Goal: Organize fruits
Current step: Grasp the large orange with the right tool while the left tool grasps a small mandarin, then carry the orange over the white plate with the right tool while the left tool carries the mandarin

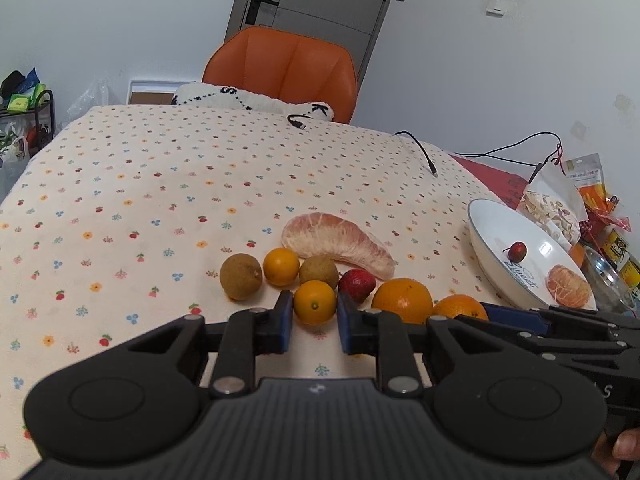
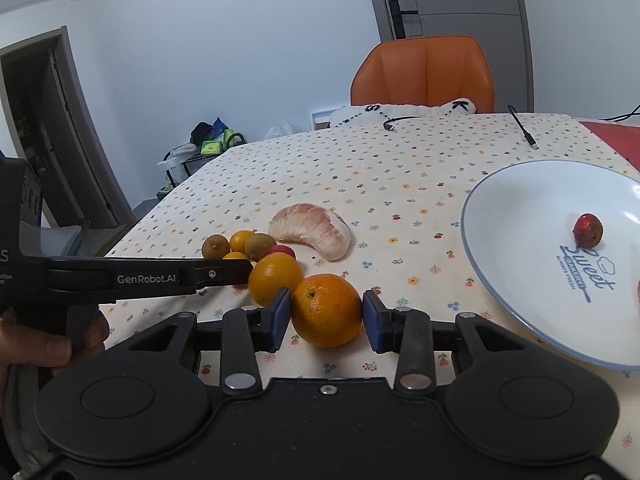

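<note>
The fruits lie bunched on the floral-cloth worktop [image 1: 160, 184], all to the left of the white plate [image 2: 520, 320], which looks meant as the collecting place: a small red fruit [image 2: 587, 230] and a peeled mandarin [image 1: 569, 291] already sit in it. Nearest the plate's left rim lies the orange [image 2: 326, 310]; a second orange [image 2: 275, 278] touches it on the side away from the plate. Farther from the plate sit a strawberry [image 1: 357, 283], two brown longan-like fruits [image 1: 240, 276] [image 1: 318, 273] and two small kumquats, with a pomelo segment [image 1: 340, 242] behind them.

The right tool [image 2: 327, 321] is spread about as wide as the orange and straddles it; the blue pad away from the plate seems to touch the peel, while the pad on the plate side stands just clear, so it is not yet squeezing. That placement suits a short carry to the plate beside it.

The left tool [image 1: 313, 319] is spread too, its blue pads flanking the nearer kumquat [image 1: 314, 302] without clearly pressing it. The other kumquat [image 1: 281, 266] lies just behind. Taking one fruit per hand would probably let both be carried over together.
</note>
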Demonstrator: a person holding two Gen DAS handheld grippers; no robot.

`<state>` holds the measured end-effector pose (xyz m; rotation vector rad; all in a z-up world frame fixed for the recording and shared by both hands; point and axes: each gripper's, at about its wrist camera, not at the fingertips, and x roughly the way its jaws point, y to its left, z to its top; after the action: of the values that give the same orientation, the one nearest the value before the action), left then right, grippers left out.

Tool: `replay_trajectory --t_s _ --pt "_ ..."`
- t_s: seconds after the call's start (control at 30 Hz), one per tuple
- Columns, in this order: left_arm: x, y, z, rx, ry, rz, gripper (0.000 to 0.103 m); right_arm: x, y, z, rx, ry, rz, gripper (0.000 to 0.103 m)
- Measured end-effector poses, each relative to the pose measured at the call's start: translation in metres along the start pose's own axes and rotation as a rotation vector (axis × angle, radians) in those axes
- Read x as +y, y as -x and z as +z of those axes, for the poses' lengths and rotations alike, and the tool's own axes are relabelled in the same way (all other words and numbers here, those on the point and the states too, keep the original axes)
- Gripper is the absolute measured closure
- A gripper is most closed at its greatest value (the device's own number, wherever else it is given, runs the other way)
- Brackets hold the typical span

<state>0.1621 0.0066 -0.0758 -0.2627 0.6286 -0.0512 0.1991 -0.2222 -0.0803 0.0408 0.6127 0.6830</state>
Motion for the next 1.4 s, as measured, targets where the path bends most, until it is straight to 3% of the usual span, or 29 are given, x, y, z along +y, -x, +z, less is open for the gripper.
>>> replay_trajectory --t_s 0.73,1.4 --pt "-0.052 0.012 0.015 -0.044 -0.068 -0.096 0.081 -0.032 0.049 0.011 -0.125 -0.059 -0.086 0.066" --pt "-0.1 -0.004 0.019 -0.037 -0.132 -0.178 0.081 -0.077 0.082 0.003 -0.158 -0.13 -0.222 0.066"
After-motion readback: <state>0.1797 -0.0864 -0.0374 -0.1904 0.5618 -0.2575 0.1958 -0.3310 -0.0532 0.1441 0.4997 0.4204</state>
